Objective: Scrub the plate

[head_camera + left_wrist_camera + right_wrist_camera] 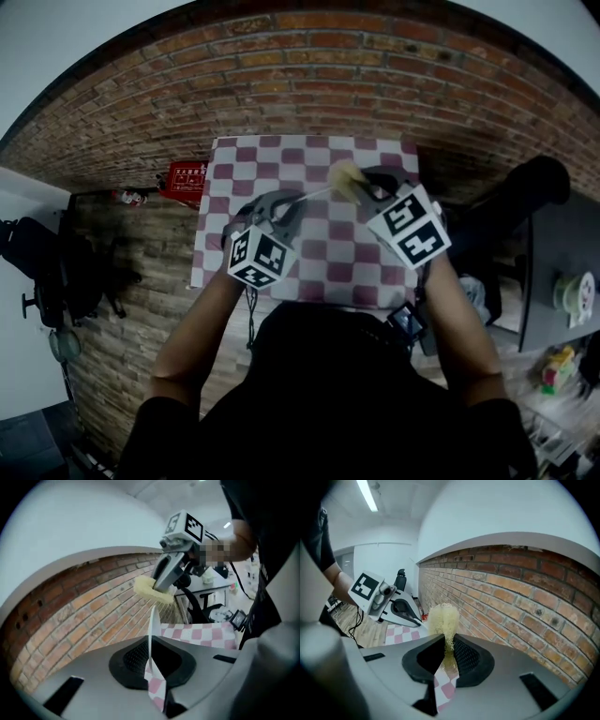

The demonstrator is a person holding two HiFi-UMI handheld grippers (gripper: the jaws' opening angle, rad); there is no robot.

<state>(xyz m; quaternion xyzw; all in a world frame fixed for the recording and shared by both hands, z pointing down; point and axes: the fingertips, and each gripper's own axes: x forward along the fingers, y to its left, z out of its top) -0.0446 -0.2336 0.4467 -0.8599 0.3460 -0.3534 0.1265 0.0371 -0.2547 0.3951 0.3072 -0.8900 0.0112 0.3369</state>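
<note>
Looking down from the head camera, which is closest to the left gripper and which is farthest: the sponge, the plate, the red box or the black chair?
1. plate: pinched in the left gripper.
2. sponge: just right of it, held in the right gripper.
3. red box: off the left edge of the table.
4. black chair: far left.

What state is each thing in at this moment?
left gripper: shut on the plate's rim.
plate: held on edge, up off the checked cloth.
right gripper: shut on the sponge.
sponge: pinched, close to the plate's far rim; contact unclear.
checked cloth: spread flat.
</note>
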